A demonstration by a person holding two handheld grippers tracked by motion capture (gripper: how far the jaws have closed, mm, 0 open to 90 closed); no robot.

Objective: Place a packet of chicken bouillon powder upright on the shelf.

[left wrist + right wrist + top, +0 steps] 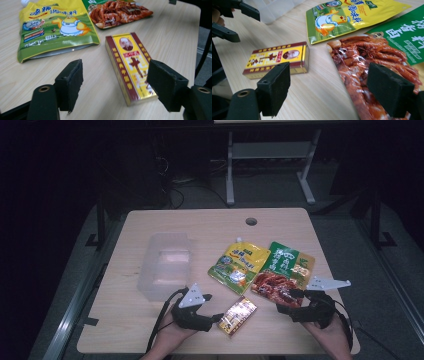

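With your left gripper (115,82) spread and the flat red-and-yellow cardboard box (131,67) nearer its right jaw, closing could skid it aside.

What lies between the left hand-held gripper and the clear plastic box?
Only bare table: the high view shows nothing between the left hand-held gripper and the clear plastic box.

Yellow-red box (238,315) flat on table, near front edge.
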